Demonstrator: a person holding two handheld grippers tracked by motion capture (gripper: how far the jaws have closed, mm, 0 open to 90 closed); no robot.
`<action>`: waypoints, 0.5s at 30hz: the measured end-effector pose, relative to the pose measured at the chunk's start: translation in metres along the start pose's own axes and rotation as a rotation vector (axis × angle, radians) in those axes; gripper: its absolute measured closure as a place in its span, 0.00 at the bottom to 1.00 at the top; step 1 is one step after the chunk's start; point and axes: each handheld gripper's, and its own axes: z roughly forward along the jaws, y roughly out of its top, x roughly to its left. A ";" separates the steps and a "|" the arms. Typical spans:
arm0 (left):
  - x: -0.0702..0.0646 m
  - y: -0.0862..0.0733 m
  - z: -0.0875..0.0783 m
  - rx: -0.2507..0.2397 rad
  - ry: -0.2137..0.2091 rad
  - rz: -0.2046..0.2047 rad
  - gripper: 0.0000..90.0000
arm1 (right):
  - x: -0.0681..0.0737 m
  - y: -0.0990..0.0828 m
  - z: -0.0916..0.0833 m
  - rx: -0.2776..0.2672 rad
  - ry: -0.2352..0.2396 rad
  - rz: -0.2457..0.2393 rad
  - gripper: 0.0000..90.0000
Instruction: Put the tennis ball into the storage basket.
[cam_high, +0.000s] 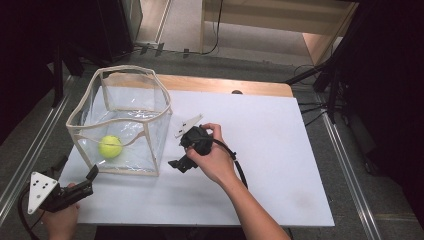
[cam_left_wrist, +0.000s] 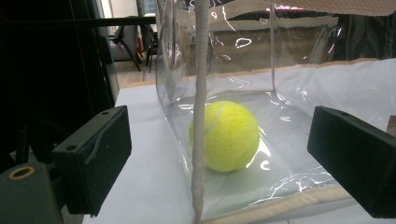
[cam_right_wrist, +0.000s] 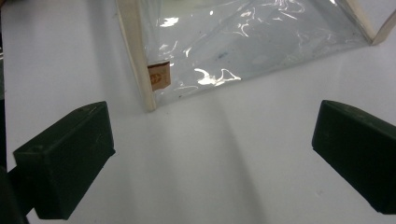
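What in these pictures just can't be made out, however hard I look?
- The small brown label on the clear bag, right gripper view: its print is too small to read.
- The right gripper, high view: the hand covers most of it.
- The tennis ball, left gripper view: the bag's corner seam crosses it and hides a strip.
- The surroundings beyond the table, high view: too dark.

The clear bag's top is cut off in the right gripper view; its small tan label is too blurred to read; the left gripper view crops its far right side.
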 end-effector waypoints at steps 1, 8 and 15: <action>0.000 0.000 0.000 0.000 0.000 0.000 0.08 | 0.001 -0.003 0.000 -0.003 -0.003 0.007 0.00; 0.000 0.000 0.000 0.001 -0.001 0.004 0.08 | 0.005 -0.026 0.000 -0.039 -0.011 0.024 0.00; -0.001 0.000 0.000 0.001 -0.001 0.006 0.07 | 0.008 -0.046 -0.008 -0.078 -0.027 0.042 0.00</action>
